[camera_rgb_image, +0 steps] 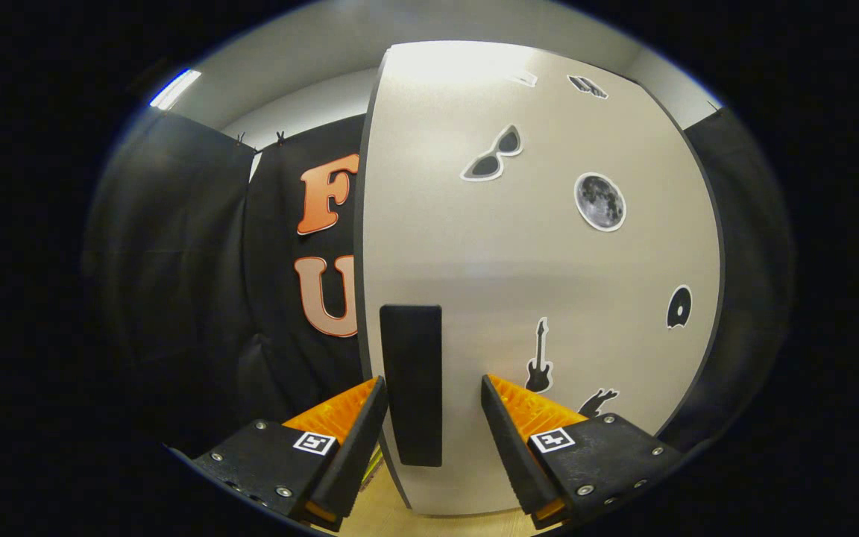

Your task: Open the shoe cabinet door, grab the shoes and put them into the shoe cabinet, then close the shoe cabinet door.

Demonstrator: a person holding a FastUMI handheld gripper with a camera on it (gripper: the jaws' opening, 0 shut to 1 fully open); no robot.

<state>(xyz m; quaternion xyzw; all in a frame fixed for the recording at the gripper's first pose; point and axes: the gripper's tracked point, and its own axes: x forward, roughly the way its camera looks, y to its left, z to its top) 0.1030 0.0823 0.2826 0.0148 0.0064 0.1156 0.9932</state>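
The gripper points level at the cabinet door, jaws spread. The door's black handle stands upright between them, nearer the left finger, untouched.

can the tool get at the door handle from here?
Probably yes: the tool is open, its fingers either side of the black handle on the cabinet door, nothing between them.

Smooth, matt laminate door carries a matt black handle between ribbed fingers; cloth wall behind.
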